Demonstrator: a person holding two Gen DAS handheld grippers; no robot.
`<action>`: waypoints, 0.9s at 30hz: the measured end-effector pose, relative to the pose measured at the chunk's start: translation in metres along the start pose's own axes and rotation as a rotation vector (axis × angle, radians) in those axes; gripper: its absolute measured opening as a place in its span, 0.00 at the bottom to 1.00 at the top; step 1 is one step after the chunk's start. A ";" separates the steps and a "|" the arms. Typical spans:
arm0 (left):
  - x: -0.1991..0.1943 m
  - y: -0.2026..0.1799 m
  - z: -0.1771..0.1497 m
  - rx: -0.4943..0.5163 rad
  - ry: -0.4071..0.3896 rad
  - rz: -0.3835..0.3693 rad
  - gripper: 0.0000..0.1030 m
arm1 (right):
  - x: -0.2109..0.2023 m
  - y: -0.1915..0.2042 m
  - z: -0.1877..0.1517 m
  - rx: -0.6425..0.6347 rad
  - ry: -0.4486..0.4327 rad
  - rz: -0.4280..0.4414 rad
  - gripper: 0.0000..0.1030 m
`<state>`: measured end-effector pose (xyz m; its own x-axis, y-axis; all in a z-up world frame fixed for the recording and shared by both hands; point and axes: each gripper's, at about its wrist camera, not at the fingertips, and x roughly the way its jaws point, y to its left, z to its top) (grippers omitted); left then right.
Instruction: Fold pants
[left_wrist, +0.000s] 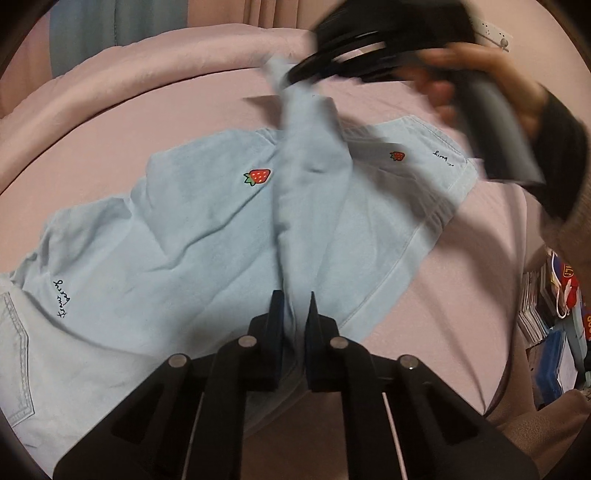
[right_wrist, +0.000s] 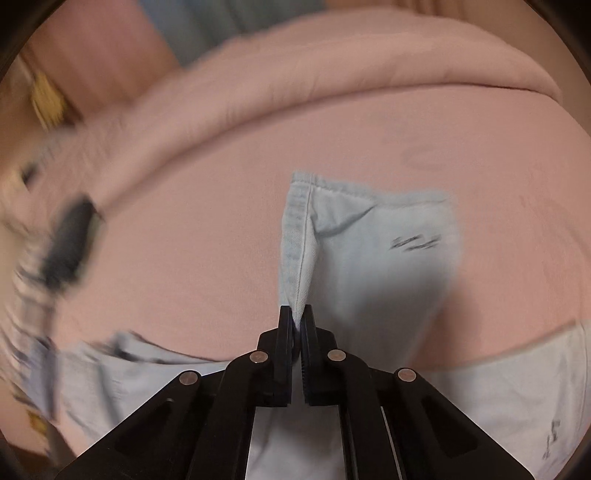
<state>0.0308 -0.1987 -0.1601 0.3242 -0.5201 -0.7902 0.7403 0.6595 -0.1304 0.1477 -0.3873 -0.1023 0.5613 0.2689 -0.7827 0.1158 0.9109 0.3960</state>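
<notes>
Pink bedding covers the bed (left_wrist: 155, 122), where light blue denim pants (left_wrist: 177, 236) with red strawberry patches (left_wrist: 257, 176) lie spread out. Left tongs (left_wrist: 294, 306) pinch a raised ridge of the cloth near the camera. Right tongs (right_wrist: 296, 314), nearly closed, clamp a hemmed edge, lifting it above the bed.

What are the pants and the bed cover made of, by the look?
Pants: likely light-washed denim or cotton twill, matte; twill weave and stitched hem show in the right wrist view, strawberry print on top.
Bed cover: soft matte pink fabric, possibly fleece; hard to tell through the blur.
</notes>
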 end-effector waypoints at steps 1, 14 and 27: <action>-0.001 -0.003 0.001 0.002 -0.004 -0.001 0.08 | -0.022 -0.009 -0.007 0.032 -0.053 0.033 0.05; 0.003 -0.004 0.006 0.034 0.060 0.045 0.08 | -0.085 -0.149 -0.148 0.428 -0.176 0.068 0.06; 0.017 -0.013 0.025 0.106 0.092 0.132 0.06 | -0.093 -0.189 -0.119 0.575 -0.278 0.133 0.33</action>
<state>0.0413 -0.2296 -0.1568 0.3708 -0.3776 -0.8485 0.7545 0.6552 0.0381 -0.0240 -0.5468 -0.1612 0.7830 0.2068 -0.5866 0.4074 0.5422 0.7349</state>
